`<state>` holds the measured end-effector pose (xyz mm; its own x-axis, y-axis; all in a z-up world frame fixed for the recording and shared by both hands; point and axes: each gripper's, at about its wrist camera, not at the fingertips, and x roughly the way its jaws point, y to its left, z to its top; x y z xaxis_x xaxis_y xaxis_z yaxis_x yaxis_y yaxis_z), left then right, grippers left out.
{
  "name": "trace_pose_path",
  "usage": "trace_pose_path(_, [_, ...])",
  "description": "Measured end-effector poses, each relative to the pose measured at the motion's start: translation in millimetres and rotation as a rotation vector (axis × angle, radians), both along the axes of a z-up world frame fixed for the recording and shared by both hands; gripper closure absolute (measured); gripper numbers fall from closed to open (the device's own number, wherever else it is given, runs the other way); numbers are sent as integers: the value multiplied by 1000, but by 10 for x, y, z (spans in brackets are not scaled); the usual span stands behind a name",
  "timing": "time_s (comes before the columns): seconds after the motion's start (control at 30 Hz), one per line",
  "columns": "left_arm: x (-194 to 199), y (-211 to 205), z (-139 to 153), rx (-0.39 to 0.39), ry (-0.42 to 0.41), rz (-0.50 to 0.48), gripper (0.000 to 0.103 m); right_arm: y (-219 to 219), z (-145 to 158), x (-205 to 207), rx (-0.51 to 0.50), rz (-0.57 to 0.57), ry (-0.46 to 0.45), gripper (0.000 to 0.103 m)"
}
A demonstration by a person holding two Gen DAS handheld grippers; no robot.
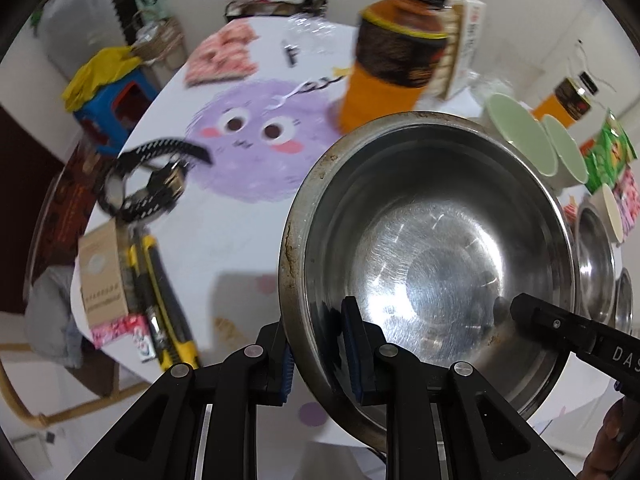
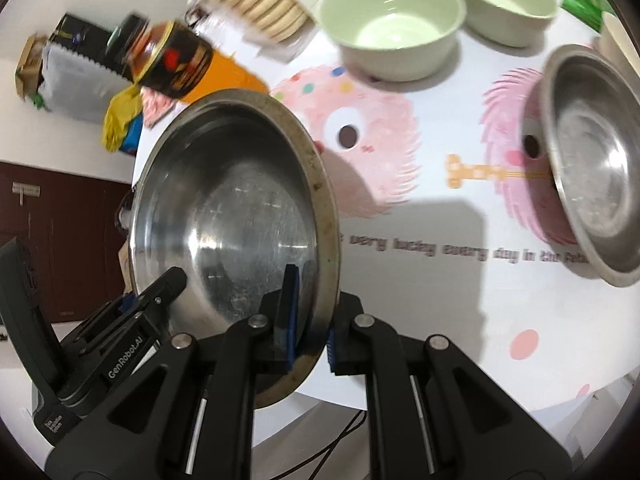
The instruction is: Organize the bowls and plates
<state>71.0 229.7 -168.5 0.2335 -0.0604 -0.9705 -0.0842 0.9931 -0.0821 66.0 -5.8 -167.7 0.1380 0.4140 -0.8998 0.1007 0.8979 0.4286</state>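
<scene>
Two grippers share one steel bowl (image 1: 432,240): left gripper (image 1: 320,356) and right gripper (image 2: 310,328) each have their fingers pinching its rim on opposite sides, probably to keep it level. Bowl is clear of the bench (image 2: 420,280), near side of the green bowls (image 2: 394,24); likely headed for the second steel bowl (image 2: 592,160).

The left tongs (image 1: 320,344) are built of matte black linkage arms joined by round silver pins, with blue ribbed pads (image 1: 354,354) set on the inner finger faces. The right tongs (image 2: 310,326) are made the same way, black with silver pins and blue pads (image 2: 291,312). White lettering, "GenRobot.AI", is printed on a black body seen beside them, and thin black cables are seen below.
</scene>
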Motion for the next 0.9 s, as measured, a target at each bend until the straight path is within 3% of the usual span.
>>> trace_pose_path(0.27, [-46, 206, -95, 6, -1, 57, 82, 421, -120, 225, -31, 67, 5, 89])
trace_pose_path(0.6, [100, 186, -492, -13, 40, 44, 81, 431, -432, 308, -108, 87, 31, 88])
trace_pose_path(0.9, [102, 102, -493, 35, 19, 24, 81, 395, -602, 299, -96, 68, 55, 88])
